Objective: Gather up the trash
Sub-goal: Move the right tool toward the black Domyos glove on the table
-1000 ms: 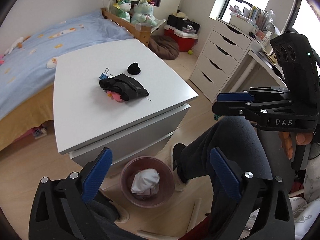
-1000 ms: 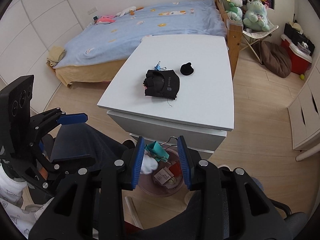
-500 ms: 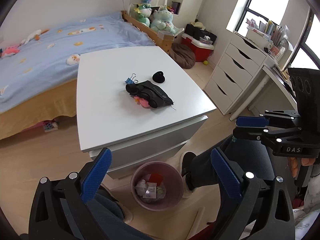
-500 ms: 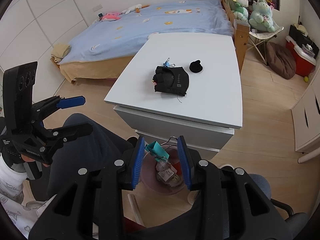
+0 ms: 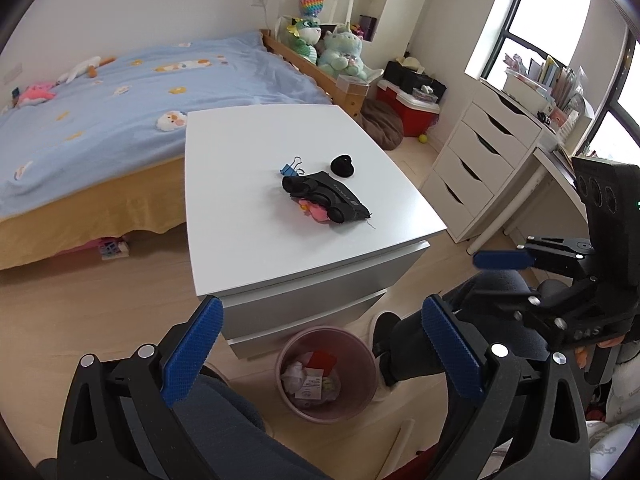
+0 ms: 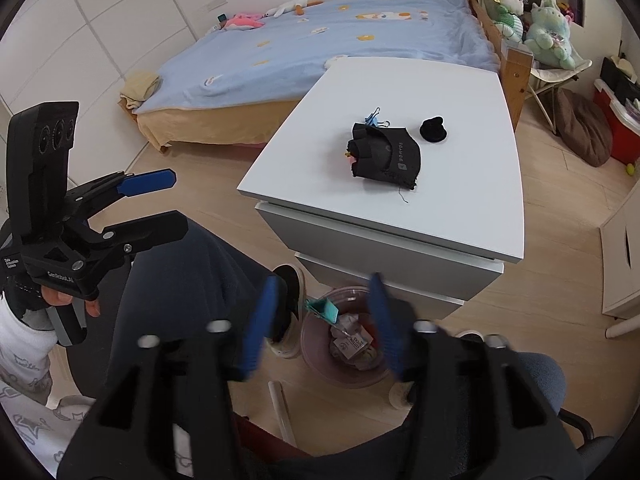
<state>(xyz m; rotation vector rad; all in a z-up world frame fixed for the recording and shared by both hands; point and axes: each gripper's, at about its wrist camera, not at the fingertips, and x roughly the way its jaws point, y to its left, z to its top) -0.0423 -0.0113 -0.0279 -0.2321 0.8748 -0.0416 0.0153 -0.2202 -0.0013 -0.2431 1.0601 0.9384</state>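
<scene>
A pink trash bin [image 5: 326, 372] stands on the floor in front of the white table [image 5: 248, 216]; it holds paper scraps and also shows in the right wrist view [image 6: 344, 340]. A teal item [image 6: 322, 310] is in mid-air between the right gripper's fingers, over the bin's rim. My right gripper [image 6: 324, 320] is open above the bin. My left gripper [image 5: 320, 348] is open and empty above the bin. On the table lie a black glove [image 5: 326, 196] over a pink thing, a blue binder clip [image 5: 291, 167] and a small black item [image 5: 342, 165].
A bed [image 5: 120, 112] with a blue cover lies behind the table. A white drawer unit [image 5: 480, 168] stands at the right. The person's legs [image 6: 192, 280] are beside the bin. A brown beanbag [image 5: 382, 128] and a red box [image 5: 408, 108] sit on the floor behind.
My right gripper has opened and let go of the teal item, which now drops toward the bin. Both grippers have pulled back and up from the bin.
</scene>
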